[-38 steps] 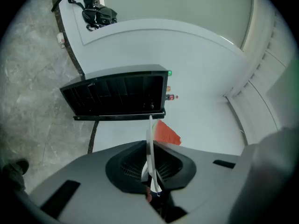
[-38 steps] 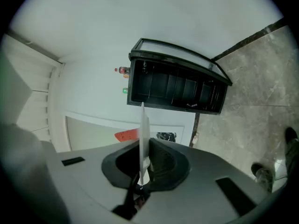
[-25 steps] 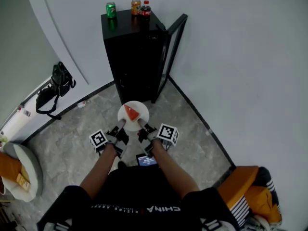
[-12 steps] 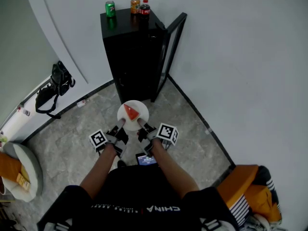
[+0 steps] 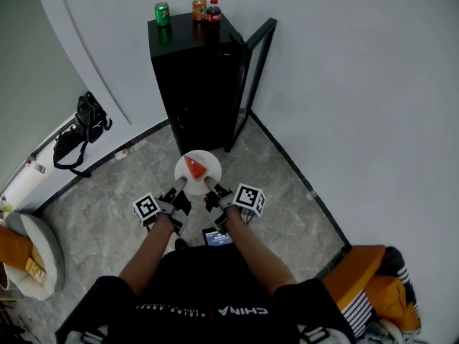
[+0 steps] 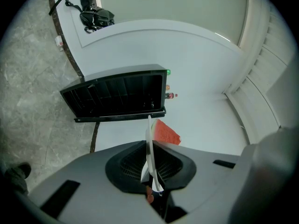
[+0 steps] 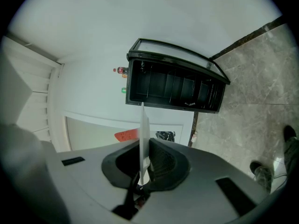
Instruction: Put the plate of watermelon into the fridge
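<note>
grey marble floor (image 5: 287, 206) leads to the black fridge (image 5: 197, 84), door (image 5: 256, 74) open — dead ahead of the white plate (image 5: 211, 164) of watermelon (image 5: 194, 168), its near rim clamped by left tool (image 5: 178, 183) and right tool (image 5: 209, 183) alike.

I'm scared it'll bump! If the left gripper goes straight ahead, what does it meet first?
Probably the fridge: its open inside sits straight ahead of the left gripper and its plate, though the distance is hard to judge.
</note>
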A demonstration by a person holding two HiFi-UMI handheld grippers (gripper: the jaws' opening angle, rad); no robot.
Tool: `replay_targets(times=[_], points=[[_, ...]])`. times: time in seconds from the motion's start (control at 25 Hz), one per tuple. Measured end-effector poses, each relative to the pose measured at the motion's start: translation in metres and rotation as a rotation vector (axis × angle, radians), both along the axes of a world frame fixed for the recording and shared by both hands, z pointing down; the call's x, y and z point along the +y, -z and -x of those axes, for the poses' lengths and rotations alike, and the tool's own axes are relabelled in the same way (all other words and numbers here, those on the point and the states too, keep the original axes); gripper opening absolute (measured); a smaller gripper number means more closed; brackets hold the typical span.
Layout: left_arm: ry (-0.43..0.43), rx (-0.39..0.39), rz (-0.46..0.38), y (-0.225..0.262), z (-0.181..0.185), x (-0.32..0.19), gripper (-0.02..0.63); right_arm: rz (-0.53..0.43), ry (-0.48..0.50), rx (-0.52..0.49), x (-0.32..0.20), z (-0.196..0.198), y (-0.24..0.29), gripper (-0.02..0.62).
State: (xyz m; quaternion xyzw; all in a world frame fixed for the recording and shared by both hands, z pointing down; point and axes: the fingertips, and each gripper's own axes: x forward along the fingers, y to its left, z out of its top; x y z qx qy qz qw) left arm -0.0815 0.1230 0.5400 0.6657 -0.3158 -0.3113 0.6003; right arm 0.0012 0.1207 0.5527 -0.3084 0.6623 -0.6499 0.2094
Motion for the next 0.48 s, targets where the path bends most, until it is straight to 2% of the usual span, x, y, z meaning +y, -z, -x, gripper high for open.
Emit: replay_targets(times=[0.48], points=[[0.033,-0.026,0.001,-0.005,-0.03,-0.004,0.038,0.007,0.044,-0.009,-0.007,-0.029,-0.006,0.029]])
